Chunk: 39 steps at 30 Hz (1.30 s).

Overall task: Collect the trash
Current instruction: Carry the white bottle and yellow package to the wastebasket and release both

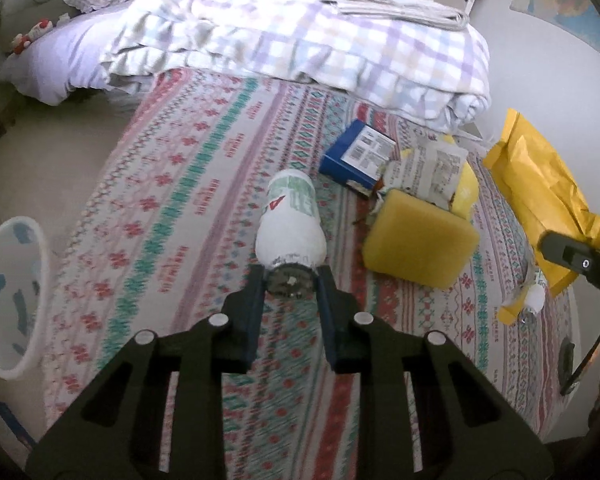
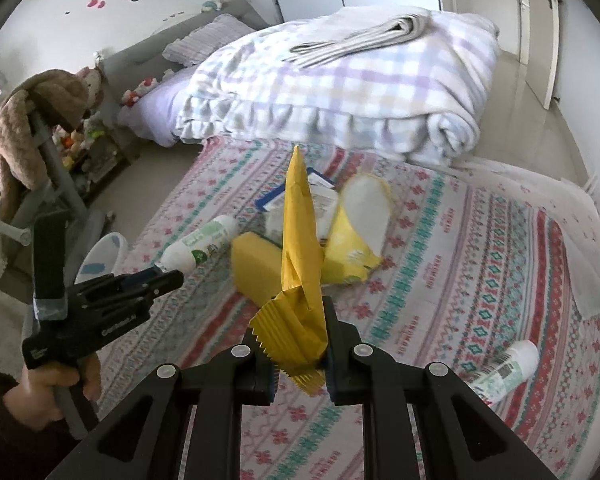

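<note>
- Left gripper: clenched on the cap end of a white bottle. The bottle sticks out straight ahead of the fingers, body clear of the bedspread. Holding by the narrow neck probably suits the small jaw gap.
- Right gripper: jaws fully closed on the crimped end of a yellow wrapper, which stands up stiffly from the pinch. Gripping the flat seam gives a firm hold on thin foil.
- Trash not yet collected, all on the bedspread: yellow sponge, blue box, torn yellow packet, and a second bottle lying apart near the right side.
- White bin stands on the floor just beside the bed's left edge, mouth open toward the left gripper; judged the drop target for both items.
- Room: bare bedspread between the left gripper and the bed edge, so that path looks free. Folded checked blanket blocks the far side. The right gripper would need to cross over the sponge pile.
</note>
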Tool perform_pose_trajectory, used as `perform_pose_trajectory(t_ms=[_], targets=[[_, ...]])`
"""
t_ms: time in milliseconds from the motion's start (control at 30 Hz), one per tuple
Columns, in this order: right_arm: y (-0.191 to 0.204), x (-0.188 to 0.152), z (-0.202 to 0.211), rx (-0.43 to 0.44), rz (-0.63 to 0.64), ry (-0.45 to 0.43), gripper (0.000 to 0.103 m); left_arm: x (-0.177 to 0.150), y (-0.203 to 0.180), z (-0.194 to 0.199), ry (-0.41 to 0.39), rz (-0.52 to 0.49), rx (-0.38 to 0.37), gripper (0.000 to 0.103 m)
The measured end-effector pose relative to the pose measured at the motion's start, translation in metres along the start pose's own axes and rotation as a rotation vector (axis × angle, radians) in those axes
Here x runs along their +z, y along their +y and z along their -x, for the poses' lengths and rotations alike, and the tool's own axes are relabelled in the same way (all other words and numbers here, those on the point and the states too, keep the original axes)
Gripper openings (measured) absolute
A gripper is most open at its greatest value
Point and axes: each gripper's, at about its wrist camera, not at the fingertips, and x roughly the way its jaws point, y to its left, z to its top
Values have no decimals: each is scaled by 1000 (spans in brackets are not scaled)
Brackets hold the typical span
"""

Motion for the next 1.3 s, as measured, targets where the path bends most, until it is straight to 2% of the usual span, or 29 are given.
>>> perform_pose_trajectory(t_ms=[533,867,1300], targets=[[74,16,-22,70,88,6,18,-8,68,45,-49,61,75,27],[142,23,-48,134,164,29,18,-24,133,78,-66,134,145,27],[228,15,-86,200,241,79,18,-55,216,106,-56,244,219,27]])
